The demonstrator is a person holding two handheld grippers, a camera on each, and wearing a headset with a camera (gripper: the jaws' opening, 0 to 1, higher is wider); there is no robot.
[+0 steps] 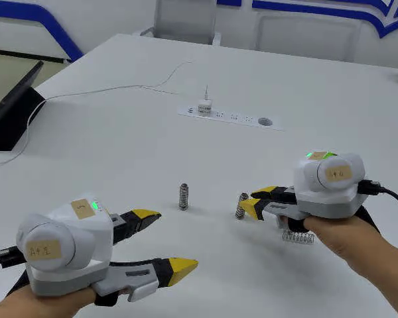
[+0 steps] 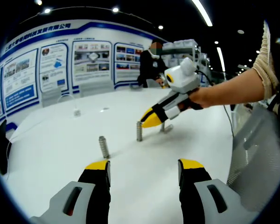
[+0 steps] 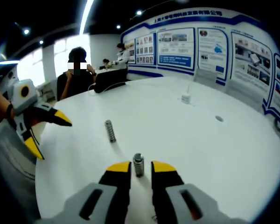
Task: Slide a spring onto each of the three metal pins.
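Two upright metal pins stand mid-table, each with a spring on it: one pin (image 1: 184, 196) (image 2: 103, 147) (image 3: 110, 130) on the left, the other pin (image 1: 242, 205) (image 2: 139, 131) (image 3: 138, 164) to its right. My right gripper (image 1: 255, 201) (image 3: 141, 169) has its jaws a narrow gap apart, and the right-hand pin stands between the tips. A loose spring (image 1: 298, 236) lies flat on the table under my right hand. My left gripper (image 1: 164, 240) (image 2: 144, 165) is wide open, holds nothing, and hovers short of the left pin.
A white power strip (image 1: 229, 116) with a plugged-in adapter (image 1: 205, 105) and a thin cable lies farther back. A black screen (image 1: 13, 112) leans at the left edge. A chair (image 1: 186, 20) stands behind the table. People stand in the background of the gripper views.
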